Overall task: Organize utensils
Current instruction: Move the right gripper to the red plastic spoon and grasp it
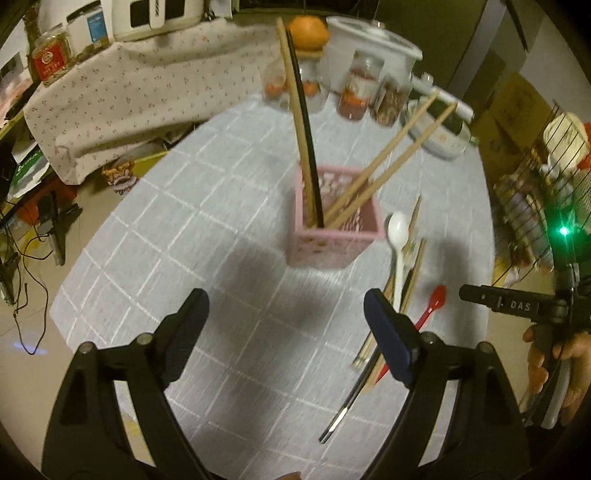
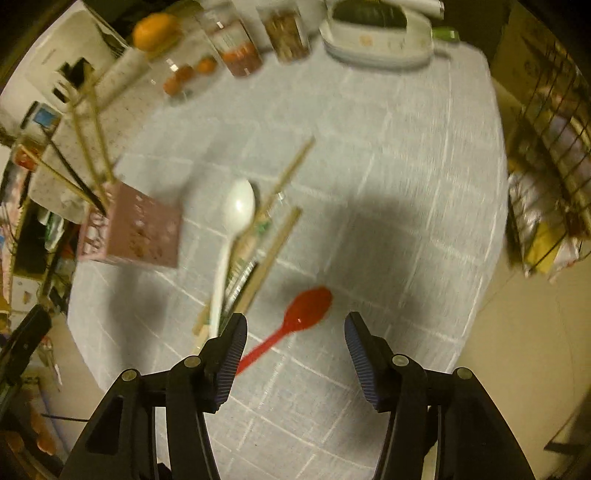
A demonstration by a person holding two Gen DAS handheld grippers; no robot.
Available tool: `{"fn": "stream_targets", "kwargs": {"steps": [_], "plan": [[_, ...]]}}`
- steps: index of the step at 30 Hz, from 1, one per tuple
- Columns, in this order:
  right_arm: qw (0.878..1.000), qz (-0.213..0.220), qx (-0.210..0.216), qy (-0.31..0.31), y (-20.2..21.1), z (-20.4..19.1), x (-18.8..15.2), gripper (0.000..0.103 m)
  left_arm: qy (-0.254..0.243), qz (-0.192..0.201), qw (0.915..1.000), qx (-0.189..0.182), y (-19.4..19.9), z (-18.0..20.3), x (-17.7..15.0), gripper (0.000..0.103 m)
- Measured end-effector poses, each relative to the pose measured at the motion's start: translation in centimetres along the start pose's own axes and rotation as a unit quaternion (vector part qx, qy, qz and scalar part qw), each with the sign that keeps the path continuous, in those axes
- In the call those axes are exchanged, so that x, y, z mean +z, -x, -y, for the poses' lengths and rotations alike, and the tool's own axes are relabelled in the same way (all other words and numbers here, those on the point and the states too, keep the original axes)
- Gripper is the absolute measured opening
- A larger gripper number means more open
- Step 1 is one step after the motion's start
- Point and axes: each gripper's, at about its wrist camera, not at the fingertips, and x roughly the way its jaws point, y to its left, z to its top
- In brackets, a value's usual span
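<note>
A pink perforated holder (image 1: 334,229) (image 2: 133,229) stands on the grey checked tablecloth (image 1: 207,229) with several chopsticks (image 1: 304,122) leaning in it. To its right lie a white spoon (image 1: 398,229) (image 2: 238,210), loose chopsticks (image 1: 410,280) (image 2: 273,243) and a red spoon (image 1: 432,304) (image 2: 299,319). My left gripper (image 1: 286,314) is open over bare cloth in front of the holder, nothing between its fingers. My right gripper (image 2: 295,336) is open just above the red spoon; the pads do not touch it.
Jars (image 1: 358,92) (image 2: 236,48), an orange (image 1: 308,31) and a white cooker (image 1: 439,125) (image 2: 380,37) stand at the table's far edge. A wire rack (image 1: 535,192) (image 2: 554,155) is off the right side. A cloth-covered shelf (image 1: 122,96) and cables sit left of the table.
</note>
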Motion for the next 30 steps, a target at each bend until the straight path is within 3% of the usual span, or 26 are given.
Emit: {"fn": "stream_targets", "kwargs": {"steps": [9,14,16,18,21,30], "plan": [[0.998,-0.051,-0.017,-0.037,-5.1,0.3,-0.1,0.056,-0.005,-0.037,0.9993,0.001,-1.7,0.5,-0.9,0.086],[0.998,-0.041,-0.05,-0.022,-5.4,-0.7,-0.3,0.057,-0.025,-0.046,0.9986,-0.003,-2.2,1.4,-1.4,0.086],[0.996,-0.038,-0.082,-0.002,-5.5,-1.4,-0.6,0.051,-0.032,-0.049,0.9983,-0.001,-2.3,1.8,-1.6,0.086],[0.995,-0.031,-0.096,0.02,-5.5,-1.9,-0.8,0.037,-0.04,-0.05,0.998,0.003,-2.3,2.0,-1.7,0.086],[0.996,-0.03,-0.075,0.027,-5.2,-1.7,-0.8,0.026,-0.049,-0.05,0.9976,0.004,-2.4,2.3,-1.8,0.086],[1.0,-0.011,-0.013,0.018,-2.1,1.1,-0.4,0.022,-0.077,-0.043,0.9961,-0.01,-2.1,4.4,-2.1,0.086]]}}
